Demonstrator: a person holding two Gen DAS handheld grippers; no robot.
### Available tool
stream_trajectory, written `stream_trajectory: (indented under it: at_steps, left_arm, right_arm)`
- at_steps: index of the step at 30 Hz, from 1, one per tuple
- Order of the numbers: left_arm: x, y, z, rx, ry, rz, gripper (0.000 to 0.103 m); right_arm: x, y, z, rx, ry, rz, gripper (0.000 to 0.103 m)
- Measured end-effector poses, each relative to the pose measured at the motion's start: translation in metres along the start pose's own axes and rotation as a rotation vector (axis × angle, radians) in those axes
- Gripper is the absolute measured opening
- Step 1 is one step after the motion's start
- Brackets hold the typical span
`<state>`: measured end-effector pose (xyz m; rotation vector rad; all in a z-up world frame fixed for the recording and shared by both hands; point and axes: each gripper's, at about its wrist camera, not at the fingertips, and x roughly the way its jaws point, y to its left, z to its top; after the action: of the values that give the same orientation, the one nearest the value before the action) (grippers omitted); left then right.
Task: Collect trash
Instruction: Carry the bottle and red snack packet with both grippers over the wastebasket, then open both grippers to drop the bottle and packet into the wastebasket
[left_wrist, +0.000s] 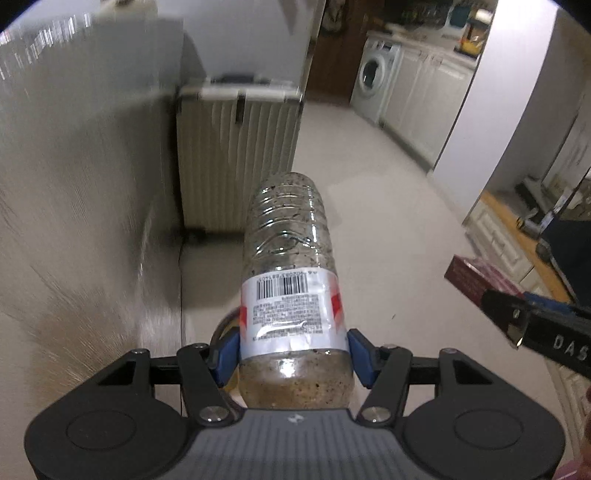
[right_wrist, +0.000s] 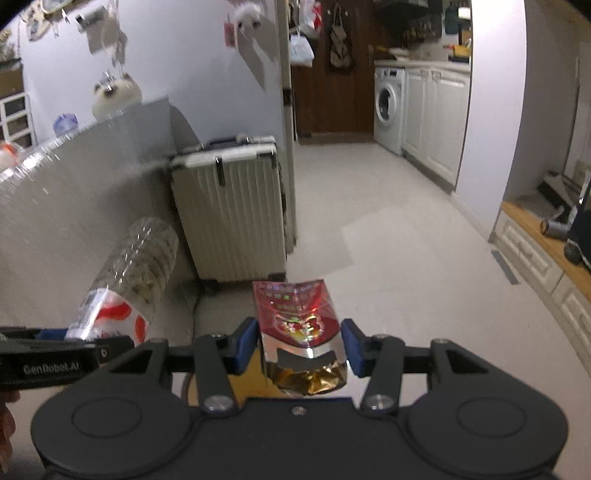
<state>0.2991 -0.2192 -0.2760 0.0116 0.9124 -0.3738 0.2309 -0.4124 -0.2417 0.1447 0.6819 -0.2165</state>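
A clear plastic bottle with a white and red label and brown specks inside lies along my left gripper, whose blue pads press on its sides. My right gripper is shut on a crumpled red packet with gold foil at its near end. Both are carried above the pale floor. In the right wrist view the bottle and the left gripper show at the lower left. The left wrist view catches the red packet and the right gripper at its right edge.
A ribbed pale suitcase stands ahead against a grey panel on the left. Beyond lie pale floor, a washing machine and white cabinets. A low wood-topped drawer unit runs along the right.
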Motion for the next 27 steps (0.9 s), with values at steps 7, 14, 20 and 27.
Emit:
stream_trajectory:
  at_steps: [7,14,20,27]
  left_arm:
    - [0.089,0.028,-0.017,-0.045,0.127,0.008,0.061]
    - [0.165,0.053,-0.049,-0.069,0.311,0.006,0.061]
    - [0.206,0.06,-0.039,-0.078,0.333,-0.031,0.062]
    - [0.229,0.072,-0.031,-0.124,0.309,0.024,0.081]
  right_arm:
    - [0.084,0.02,-0.029,0.038,0.123,0.026,0.05]
    - [0.162,0.021,-0.075,0.22,0.285,0.036,0.05]
    - [0.202,0.022,-0.104,0.21,0.39,0.031,0.05]
    - [0.229,0.018,-0.101,0.229,0.391,0.04,0.051]
